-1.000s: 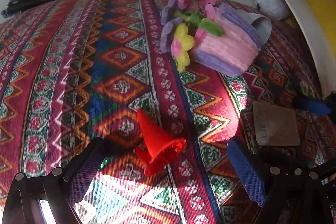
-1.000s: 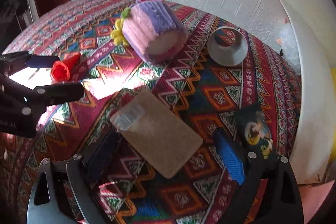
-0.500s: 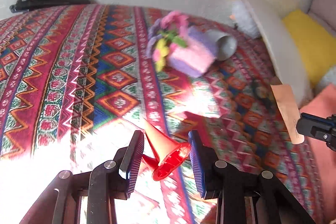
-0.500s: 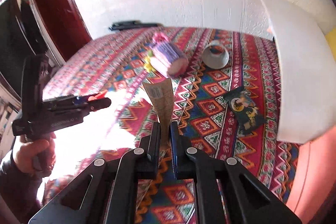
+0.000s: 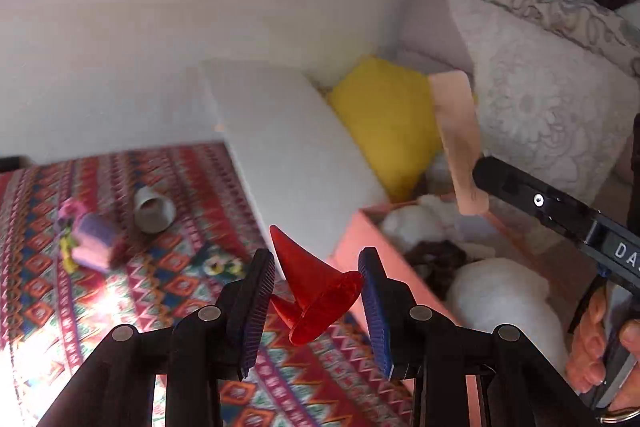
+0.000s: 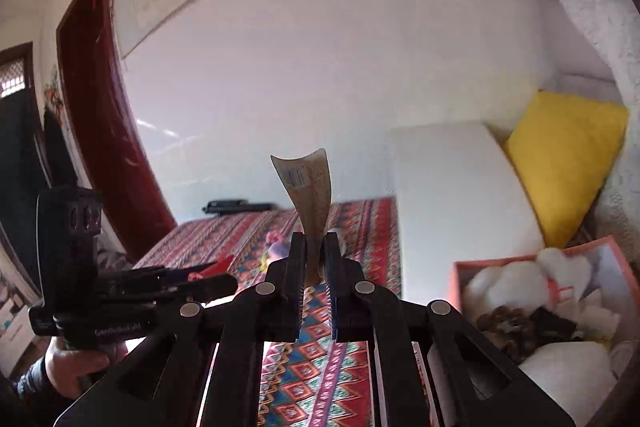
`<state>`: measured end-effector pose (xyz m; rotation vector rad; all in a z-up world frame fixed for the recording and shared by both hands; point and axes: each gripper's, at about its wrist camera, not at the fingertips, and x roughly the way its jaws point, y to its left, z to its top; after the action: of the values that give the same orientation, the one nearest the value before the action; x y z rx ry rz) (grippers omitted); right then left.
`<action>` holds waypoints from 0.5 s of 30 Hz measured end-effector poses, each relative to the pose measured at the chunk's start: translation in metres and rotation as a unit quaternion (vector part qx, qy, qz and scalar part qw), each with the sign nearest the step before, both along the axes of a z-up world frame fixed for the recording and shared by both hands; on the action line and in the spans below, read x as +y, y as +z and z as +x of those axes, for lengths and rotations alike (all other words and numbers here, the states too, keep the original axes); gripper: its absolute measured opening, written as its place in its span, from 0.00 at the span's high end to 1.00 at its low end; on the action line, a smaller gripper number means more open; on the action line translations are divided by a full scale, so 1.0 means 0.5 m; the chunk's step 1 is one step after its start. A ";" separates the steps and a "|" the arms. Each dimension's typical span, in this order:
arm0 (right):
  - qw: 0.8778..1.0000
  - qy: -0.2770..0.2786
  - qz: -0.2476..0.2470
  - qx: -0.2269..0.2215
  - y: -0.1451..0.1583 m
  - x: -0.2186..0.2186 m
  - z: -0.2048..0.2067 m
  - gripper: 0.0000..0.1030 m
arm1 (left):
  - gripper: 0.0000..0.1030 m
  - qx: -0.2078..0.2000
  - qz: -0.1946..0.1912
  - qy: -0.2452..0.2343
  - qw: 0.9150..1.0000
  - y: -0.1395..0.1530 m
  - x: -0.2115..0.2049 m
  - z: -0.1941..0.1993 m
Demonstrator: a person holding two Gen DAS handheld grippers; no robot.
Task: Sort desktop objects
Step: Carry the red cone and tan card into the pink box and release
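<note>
The left gripper (image 5: pixel 316 291) pinches a red cone (image 5: pixel 310 283) and the right gripper (image 6: pixel 316 267) a brown card (image 6: pixel 310 187), both lifted probably for dropping into the pink box (image 5: pixel 360 239) at lower right.

Glossy red plastic cone (image 5: pixel 316 283), matt brown card (image 6: pixel 310 195), woven patterned cloth (image 5: pixel 168 267)

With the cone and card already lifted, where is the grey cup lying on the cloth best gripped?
Probably across its sidewall, from above. The grey cup lies on its side, open mouth towards the camera, apart from the knitted flower pot, so both flanks look free.
</note>
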<state>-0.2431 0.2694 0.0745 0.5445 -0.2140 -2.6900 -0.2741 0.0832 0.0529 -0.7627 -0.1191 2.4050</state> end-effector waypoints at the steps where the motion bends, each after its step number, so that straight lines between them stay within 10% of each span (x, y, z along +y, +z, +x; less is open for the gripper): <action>1: 1.000 -0.027 0.003 0.013 0.015 0.036 0.014 0.91 | 0.65 0.005 -0.004 -0.018 1.000 0.011 0.042 0.001; 10: 0.980 -0.174 -0.089 -0.032 -0.026 0.384 0.034 0.90 | 0.64 0.013 -0.037 -0.125 0.991 0.045 0.377 -0.003; 15: 0.964 -0.240 -0.102 -0.055 -0.071 0.472 0.033 0.27 | 0.15 0.018 -0.066 -0.091 0.994 0.032 0.431 -0.014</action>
<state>-0.2265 0.5054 0.0388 0.6453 -0.7322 -3.0453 -0.2812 0.2985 0.0689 -0.7552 0.1214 2.2688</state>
